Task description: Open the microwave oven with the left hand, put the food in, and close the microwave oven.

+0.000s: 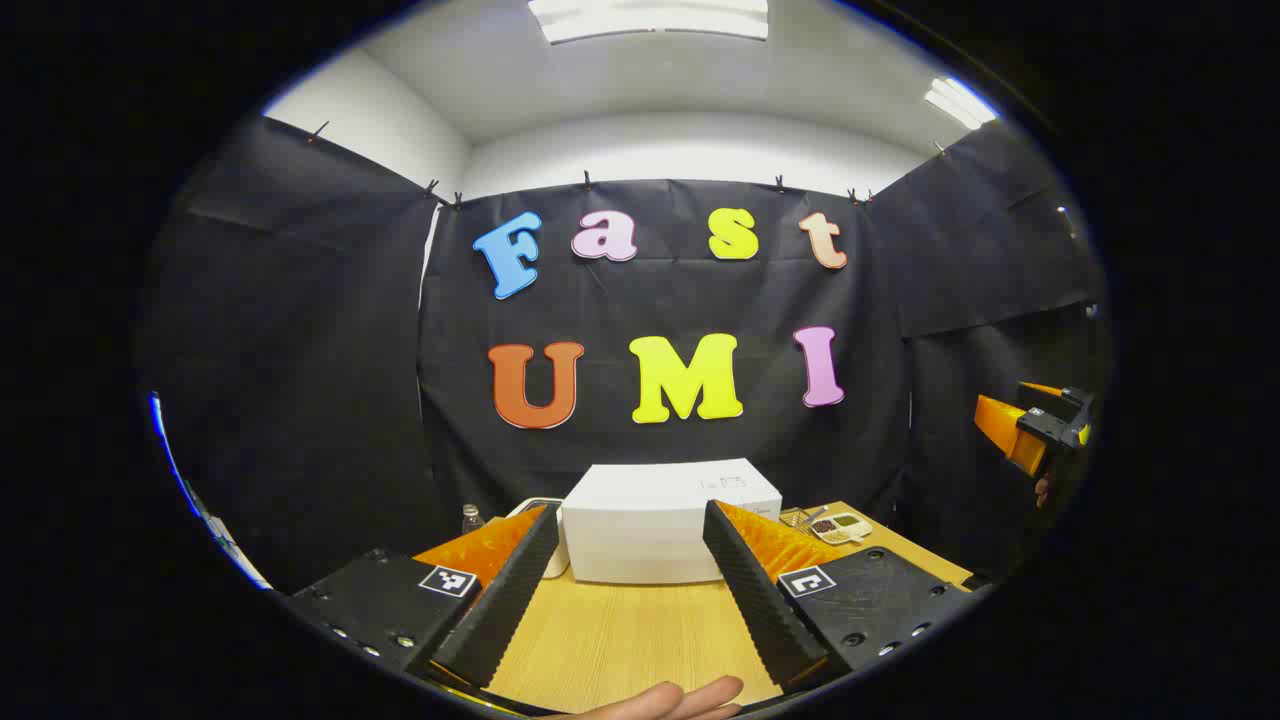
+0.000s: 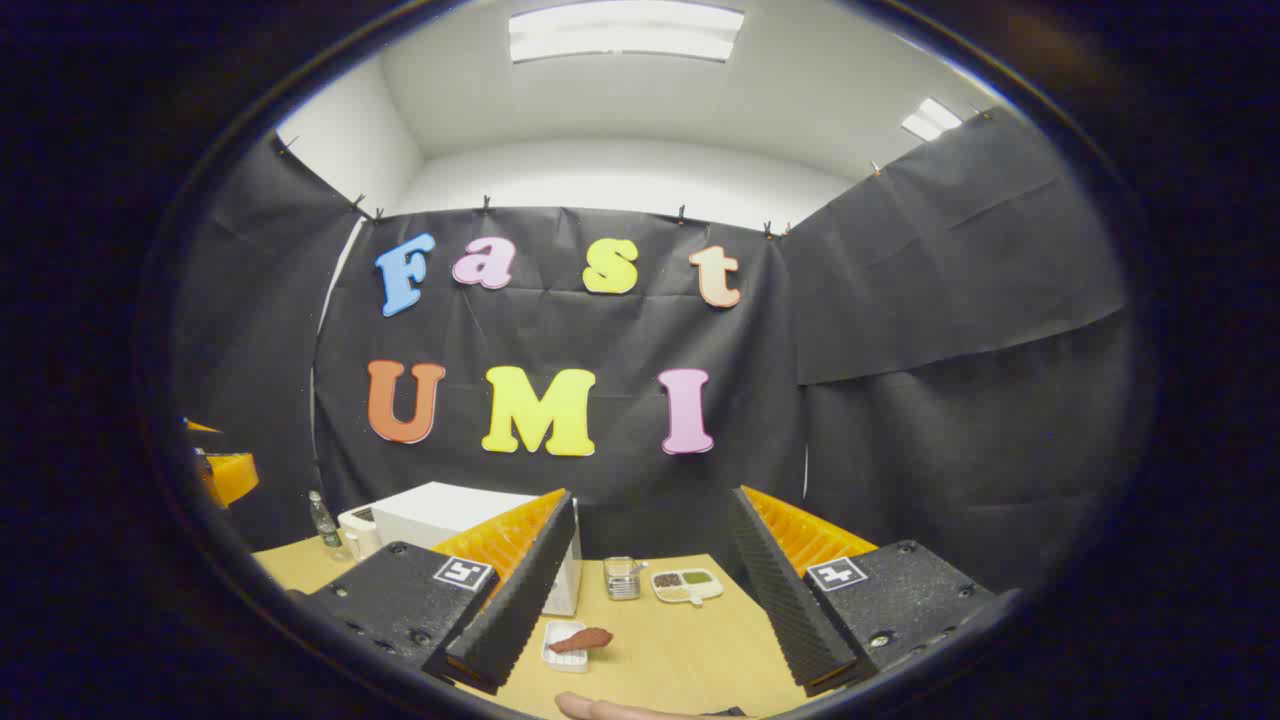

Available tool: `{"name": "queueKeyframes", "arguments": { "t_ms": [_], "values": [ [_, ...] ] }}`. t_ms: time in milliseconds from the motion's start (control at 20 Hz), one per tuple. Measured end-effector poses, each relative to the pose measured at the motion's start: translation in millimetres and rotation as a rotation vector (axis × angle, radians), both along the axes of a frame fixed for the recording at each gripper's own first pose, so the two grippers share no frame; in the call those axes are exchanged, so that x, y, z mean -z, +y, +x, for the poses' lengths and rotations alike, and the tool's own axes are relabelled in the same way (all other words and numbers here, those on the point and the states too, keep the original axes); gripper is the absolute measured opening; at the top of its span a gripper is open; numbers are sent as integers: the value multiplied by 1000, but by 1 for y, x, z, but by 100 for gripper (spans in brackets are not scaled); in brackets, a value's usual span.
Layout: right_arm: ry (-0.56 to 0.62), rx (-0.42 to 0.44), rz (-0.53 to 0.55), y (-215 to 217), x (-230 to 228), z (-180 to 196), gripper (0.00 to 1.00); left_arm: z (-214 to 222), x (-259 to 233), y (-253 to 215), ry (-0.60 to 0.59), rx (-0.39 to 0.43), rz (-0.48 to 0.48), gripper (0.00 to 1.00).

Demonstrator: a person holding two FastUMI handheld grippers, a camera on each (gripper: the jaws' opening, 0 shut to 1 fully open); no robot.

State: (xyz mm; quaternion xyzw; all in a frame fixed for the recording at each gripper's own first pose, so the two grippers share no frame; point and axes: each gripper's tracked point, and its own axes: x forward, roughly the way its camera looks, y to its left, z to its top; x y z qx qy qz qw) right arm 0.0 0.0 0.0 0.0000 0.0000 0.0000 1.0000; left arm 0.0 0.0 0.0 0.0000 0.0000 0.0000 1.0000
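White microwave (image 1: pixel 655 520) stands shut at the table's (image 1: pixel 620 640) far edge; both spread, empty grippers (image 1: pixel 620 600) (image 2: pixel 650 610) risk shoving it backward.

1. Bench (image 2: pixel 690 650): light wood-grain top.
2. White microwave oven (image 1: pixel 660 525) stands on it, door closed.
3. Small white dish with reddish food (image 2: pixel 578 641) lies before the oven.
4. Divided tray (image 2: pixel 688 585) and clear container (image 2: pixel 622 577) beside it.
5. Bottle (image 2: pixel 322 520) at far left.

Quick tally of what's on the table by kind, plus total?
Microwave oven: 1
Small white tray with the food: 1
Divided dish with three fillings: 1
Clear container: 1
Bottle: 1
White appliance left of the microwave: 1
Total: 6
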Motion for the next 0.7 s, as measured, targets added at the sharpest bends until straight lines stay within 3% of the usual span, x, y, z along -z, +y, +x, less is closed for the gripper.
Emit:
{"name": "queueKeyframes", "arguments": {
  "t_ms": [250, 300, 450, 700],
  "values": [
    [-30, 4, -20, -10, -4, -9, 93, -2, 5, -22, 6, 45, 2, 94],
    [-35, 10, -27, -13, -5, -9, 99, -3, 4, -25, 4, 53, 1, 94],
    [-32, 9, -25, -14, -2, -8, 99, -5, 1, -30, -8, 63, 4, 95],
    [-20, 9, -34, -17, 6, -3, 99, -1, 3, -25, -19, 31, -8, 95]
  ]
}}
